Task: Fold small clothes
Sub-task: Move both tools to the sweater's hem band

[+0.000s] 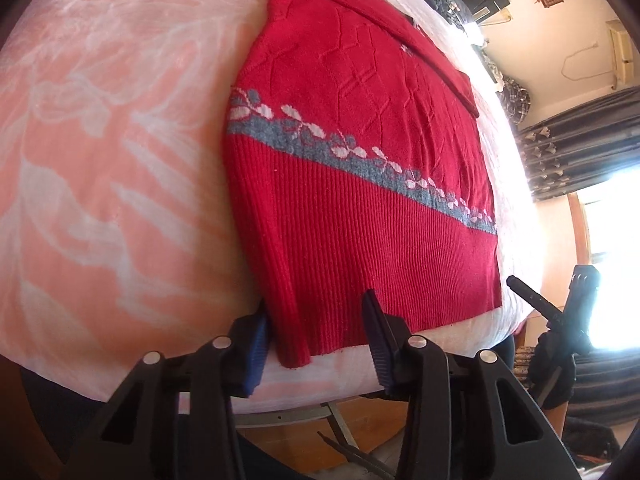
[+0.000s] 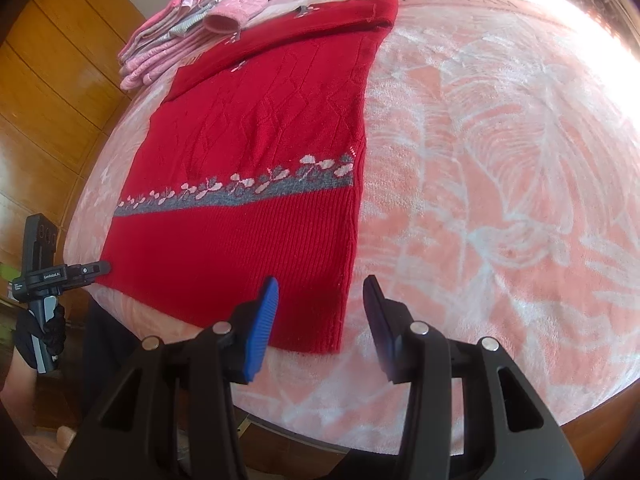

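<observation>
Because the red sweater (image 2: 248,184) lies flat on the pink blanket (image 2: 500,168) with its ribbed hem toward the person and its collar end away, the coming move turns on the two near hem corners, one in front of each gripper. Its long axis runs from the hem away toward the far side of the bed, and a sleeve (image 2: 320,20) is already laid across the top, so the next step is probably to lift the hem and carry it up toward the collar.

The left gripper (image 1: 316,320) has its jaws spread and straddles the left hem corner, one finger just outside the side edge and the other over the ribbing. The right gripper (image 2: 322,312) likewise has its jaws spread around the right hem corner, with the blue finger (image 2: 262,320) over the knit and the other over the blanket. Whether either finger touches the cloth I cannot tell. Each gripper is near its own corner, so neither needs to cross over.

Beyond the collar end a pile of pink clothes (image 2: 208,20) sits close to the sweater; a fold carried too far could bump it. The near edge of the bed is just below the hem, so there is little room to pull back.
</observation>
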A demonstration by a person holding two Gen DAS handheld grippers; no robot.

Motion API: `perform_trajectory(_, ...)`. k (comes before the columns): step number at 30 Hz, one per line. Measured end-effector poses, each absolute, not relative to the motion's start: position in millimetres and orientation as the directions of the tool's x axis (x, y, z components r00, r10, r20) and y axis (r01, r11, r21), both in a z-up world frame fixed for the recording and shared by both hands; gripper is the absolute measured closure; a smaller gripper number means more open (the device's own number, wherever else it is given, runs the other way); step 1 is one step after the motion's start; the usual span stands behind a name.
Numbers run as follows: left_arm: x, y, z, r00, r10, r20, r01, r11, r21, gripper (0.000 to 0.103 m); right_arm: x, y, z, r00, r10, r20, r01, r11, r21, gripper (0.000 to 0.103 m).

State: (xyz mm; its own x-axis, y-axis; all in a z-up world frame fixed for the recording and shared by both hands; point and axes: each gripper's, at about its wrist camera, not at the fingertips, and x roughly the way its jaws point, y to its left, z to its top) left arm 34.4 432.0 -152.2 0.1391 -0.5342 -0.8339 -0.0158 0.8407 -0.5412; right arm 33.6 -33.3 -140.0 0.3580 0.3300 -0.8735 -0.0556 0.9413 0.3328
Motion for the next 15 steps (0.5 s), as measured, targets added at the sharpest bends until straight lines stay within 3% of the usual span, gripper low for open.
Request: perform_trajectory(15, 39.0, 429.4, -156.4, 0.161, -0.539, -0.827, -0.055, 0.832, -0.552, 0.057, 44.0, -42.8, -169.0, 0.274, 0.368, -0.888, -0.063, 0.929, 0.365, 0.052)
